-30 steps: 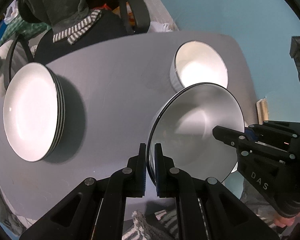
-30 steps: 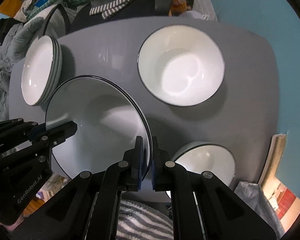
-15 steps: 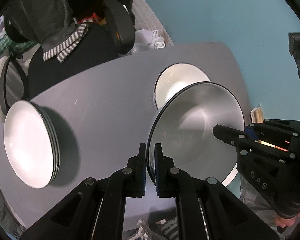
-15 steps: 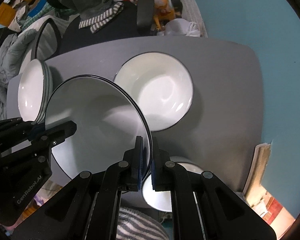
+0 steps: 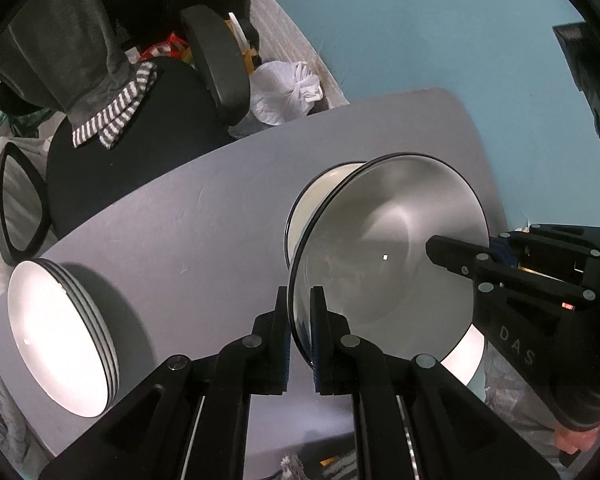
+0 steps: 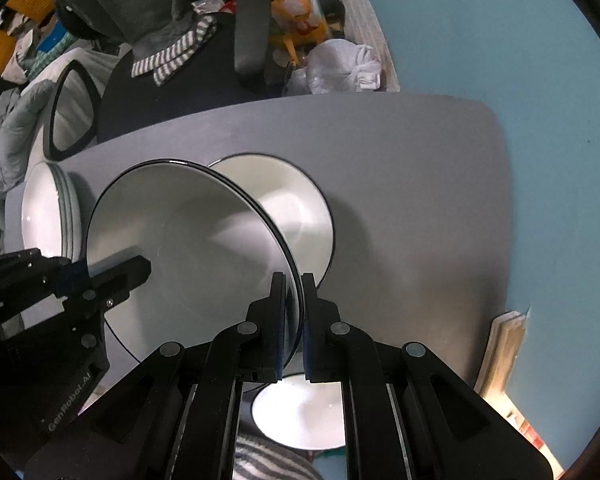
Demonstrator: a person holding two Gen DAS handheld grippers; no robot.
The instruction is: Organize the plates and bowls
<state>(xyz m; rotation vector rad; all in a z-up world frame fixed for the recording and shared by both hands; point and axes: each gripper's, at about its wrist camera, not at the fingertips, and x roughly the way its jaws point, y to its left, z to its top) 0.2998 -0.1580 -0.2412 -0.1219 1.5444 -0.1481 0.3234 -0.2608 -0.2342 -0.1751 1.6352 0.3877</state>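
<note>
A large white bowl with a dark rim [image 5: 388,256] [image 6: 188,248] hangs tilted above the grey table [image 5: 204,240] [image 6: 400,184]. My left gripper [image 5: 300,308] [image 6: 88,268] is shut on its left rim. On the opposite rim my right gripper [image 6: 294,296] [image 5: 484,246] is shut too. A second large white bowl [image 5: 320,200] [image 6: 296,208] stands on the table, partly hidden behind the held one. A stack of white plates [image 5: 60,336] [image 6: 44,216] sits at the table's left end. A smaller white bowl [image 6: 300,416] [image 5: 466,360] lies near the front edge.
A black office chair [image 5: 140,136] [image 6: 172,92] with grey clothing draped over it stands behind the table. A white plastic bag [image 5: 284,92] [image 6: 340,64] lies on the floor beyond. The blue floor borders the table's right edge. A hand [image 5: 576,440] shows at the lower right.
Both grippers have carried the held bowl across the table until it overlaps the large bowl standing there. The plate stack has slid toward the left edge of both views.
</note>
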